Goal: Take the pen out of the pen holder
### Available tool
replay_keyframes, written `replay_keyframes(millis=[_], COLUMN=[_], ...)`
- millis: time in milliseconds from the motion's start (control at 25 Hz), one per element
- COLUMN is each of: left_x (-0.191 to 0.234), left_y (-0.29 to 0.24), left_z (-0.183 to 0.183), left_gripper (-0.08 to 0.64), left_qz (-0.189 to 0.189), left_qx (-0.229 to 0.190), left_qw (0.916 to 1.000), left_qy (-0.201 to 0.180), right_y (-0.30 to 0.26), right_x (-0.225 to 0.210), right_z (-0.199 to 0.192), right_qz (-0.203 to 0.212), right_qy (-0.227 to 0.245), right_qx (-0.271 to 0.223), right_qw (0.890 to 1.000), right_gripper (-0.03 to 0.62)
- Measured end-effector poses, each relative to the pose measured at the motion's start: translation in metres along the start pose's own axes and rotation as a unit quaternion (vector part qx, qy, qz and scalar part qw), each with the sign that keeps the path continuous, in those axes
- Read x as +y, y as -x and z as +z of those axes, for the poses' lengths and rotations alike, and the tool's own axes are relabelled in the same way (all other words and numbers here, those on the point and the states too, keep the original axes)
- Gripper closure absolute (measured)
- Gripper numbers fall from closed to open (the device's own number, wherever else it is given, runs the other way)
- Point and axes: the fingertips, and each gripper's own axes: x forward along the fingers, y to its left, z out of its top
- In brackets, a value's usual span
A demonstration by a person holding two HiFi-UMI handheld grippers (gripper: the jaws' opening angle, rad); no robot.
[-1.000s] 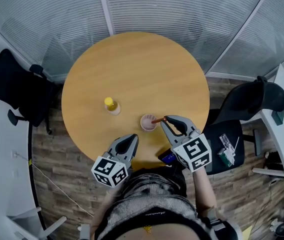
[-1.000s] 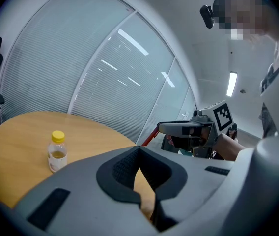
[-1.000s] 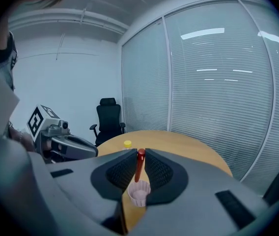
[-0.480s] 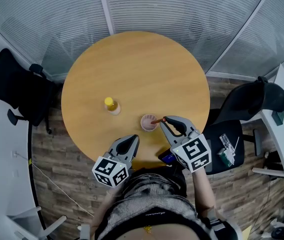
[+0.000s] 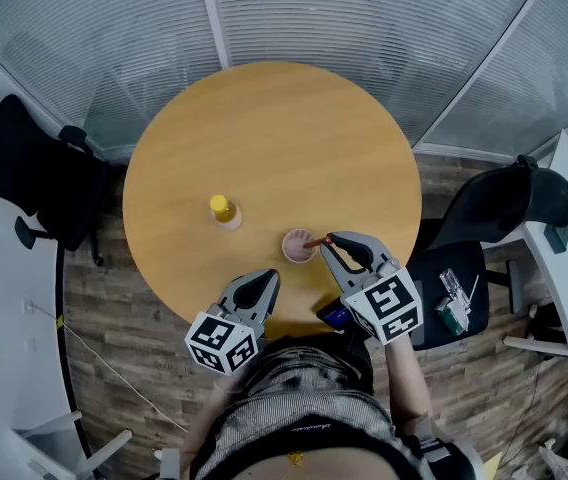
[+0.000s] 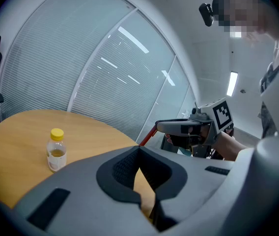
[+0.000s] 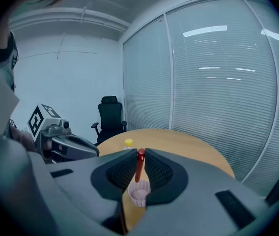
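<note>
Hanging closest to the person, the left gripper (image 5: 264, 281) is just over the near edge of the round wooden table (image 5: 264, 138). Its two jaws are pressed together with nothing between them. Next to it, the right gripper (image 5: 330, 240) has its jaws squeezed onto the top part of the pen (image 7: 139, 165). The pen is red and thin, with a round top. It stands almost straight up, so its long way goes up and down. Its top end is between the jaws and its bottom end is down inside the pen holder (image 7: 139, 194). In the head view its top leans a little toward the right gripper. The pen holder is a small pink cup, and it stands on the table near the person's side. Farther off to the left stands a little bottle (image 5: 223, 211) with a yellow cap, well apart from the cup. Past the table are glass walls with white blinds (image 5: 364, 28), and a black chair (image 5: 24, 168) stands at the left.
</note>
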Motion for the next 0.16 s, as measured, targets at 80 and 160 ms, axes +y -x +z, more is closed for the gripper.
replay_keyframes(millis=[80, 160], left_x=[0.0012, 0.0021], left_y=[-0.0001, -0.0001], left_z=[0.0001, 0.0000], left_gripper=[0.555, 0.555], left_qz=[0.001, 0.001], left_qx=[0.000, 0.000], left_qw=[1.0000, 1.0000], left_qy=[0.001, 0.001], right_y=[-0.0017, -0.0031], right_x=[0.0001, 0.0002], right_z=[-0.0015, -0.0034], right_qz=[0.001, 0.002], right_qy=[0.000, 0.001], right_qx=[0.005, 0.012], right_qw=[1.000, 1.000], right_gripper=[0.531, 0.531])
